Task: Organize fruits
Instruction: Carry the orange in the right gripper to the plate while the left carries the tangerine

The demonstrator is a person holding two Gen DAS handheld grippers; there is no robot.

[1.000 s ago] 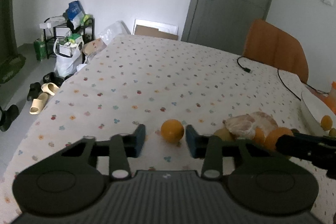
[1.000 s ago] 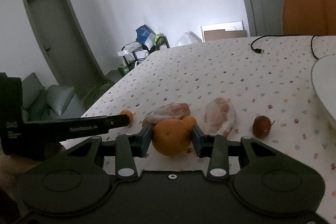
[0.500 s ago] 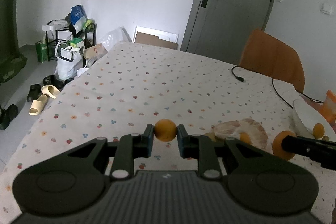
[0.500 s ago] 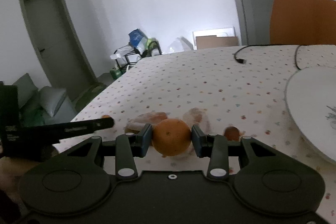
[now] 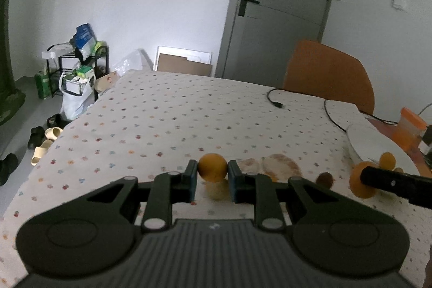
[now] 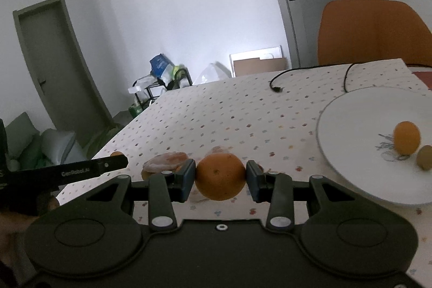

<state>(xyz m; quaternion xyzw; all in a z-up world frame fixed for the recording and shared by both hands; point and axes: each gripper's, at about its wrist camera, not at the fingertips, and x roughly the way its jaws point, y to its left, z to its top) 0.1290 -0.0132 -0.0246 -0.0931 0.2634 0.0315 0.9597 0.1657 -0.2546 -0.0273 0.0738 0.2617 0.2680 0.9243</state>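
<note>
Tools each grip fruit: left tool [image 5: 212, 171] small orange [image 5: 212, 167], right tool [image 6: 220, 176] big orange [image 6: 220, 176].

Small orange [image 5: 212, 170], big orange [image 6: 220, 177] lifted; 2 fruits on plate [image 6: 351, 142].

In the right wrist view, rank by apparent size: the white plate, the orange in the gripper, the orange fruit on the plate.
1. white plate
2. held orange, though nearness to the camera enlarges it
3. orange fruit on the plate
</note>
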